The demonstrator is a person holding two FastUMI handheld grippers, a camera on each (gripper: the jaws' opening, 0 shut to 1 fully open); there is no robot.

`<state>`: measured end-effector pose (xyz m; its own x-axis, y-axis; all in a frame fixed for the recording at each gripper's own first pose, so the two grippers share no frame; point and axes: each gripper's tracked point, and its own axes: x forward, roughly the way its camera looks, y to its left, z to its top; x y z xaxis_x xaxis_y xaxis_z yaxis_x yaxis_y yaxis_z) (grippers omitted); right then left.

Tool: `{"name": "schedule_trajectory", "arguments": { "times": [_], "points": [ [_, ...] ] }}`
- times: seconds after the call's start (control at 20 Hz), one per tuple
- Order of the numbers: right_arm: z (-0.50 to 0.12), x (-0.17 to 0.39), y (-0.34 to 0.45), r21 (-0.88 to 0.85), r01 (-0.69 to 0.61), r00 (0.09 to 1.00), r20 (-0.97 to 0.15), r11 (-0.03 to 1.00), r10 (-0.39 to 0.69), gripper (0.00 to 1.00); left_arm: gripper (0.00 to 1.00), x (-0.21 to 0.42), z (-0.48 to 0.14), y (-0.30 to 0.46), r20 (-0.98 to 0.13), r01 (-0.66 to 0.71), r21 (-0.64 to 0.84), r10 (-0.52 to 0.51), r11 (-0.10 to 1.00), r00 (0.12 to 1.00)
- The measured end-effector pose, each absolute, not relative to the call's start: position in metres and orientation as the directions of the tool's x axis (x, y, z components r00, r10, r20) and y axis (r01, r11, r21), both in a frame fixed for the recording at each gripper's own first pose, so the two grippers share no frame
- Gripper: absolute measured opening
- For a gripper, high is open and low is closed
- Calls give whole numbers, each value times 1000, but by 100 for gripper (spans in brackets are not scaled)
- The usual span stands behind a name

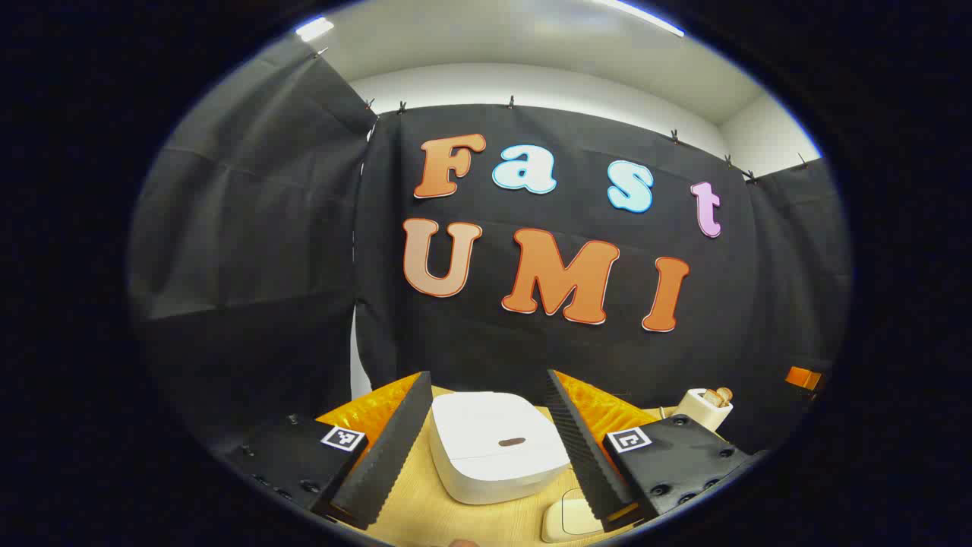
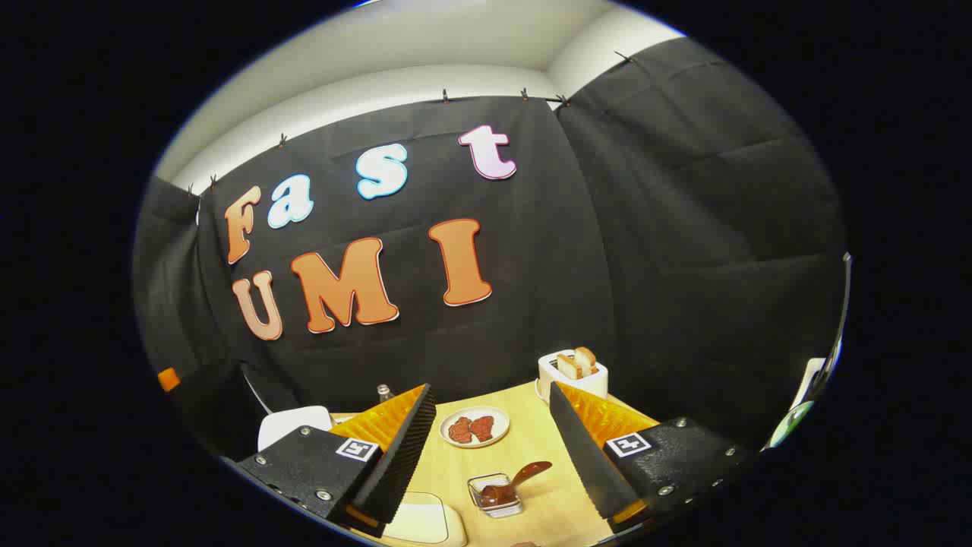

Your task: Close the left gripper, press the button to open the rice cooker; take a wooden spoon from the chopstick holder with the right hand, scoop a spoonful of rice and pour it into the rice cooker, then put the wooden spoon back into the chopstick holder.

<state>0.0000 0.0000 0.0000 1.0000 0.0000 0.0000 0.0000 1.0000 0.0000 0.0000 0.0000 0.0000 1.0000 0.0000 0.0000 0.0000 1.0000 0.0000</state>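
Note:
The white rice cooker (image 1: 493, 444) sits lid down on the wooden table, with its dark oval button (image 1: 512, 441) facing up. My left gripper (image 1: 487, 380) is open above and just short of it, a finger on each side. In the right gripper view the cooker (image 2: 292, 425) lies far left. My right gripper (image 2: 490, 387) is open with nothing held. Ahead of it, a small clear holder (image 2: 493, 497) carries the brown wooden spoon (image 2: 524, 475), which leans up to the right. A cream rounded container (image 2: 421, 520) sits at the near left; its contents are hidden.
A white toaster (image 2: 573, 372) with bread slices stands at the back of the table, and also shows at the right in the left gripper view (image 1: 706, 406). A white plate (image 2: 474, 427) of red meat slices lies mid-table. A small bottle (image 2: 385, 392) stands behind my left finger.

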Motion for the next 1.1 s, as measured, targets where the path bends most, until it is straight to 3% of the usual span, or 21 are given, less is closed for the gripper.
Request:
{"name": "schedule_trajectory", "arguments": {
  "times": [0.85,1.1],
  "points": [
    [9,-9,1,-83,23,1000,10,996,-23,94,100,12,-9,-17,-30,52,82,-50,995,998],
    [6,-9,3,-97,17,1000,-1,995,-17,94,58,8,-7,-18,-21,49,118,-47,992,999]
  ]
}}
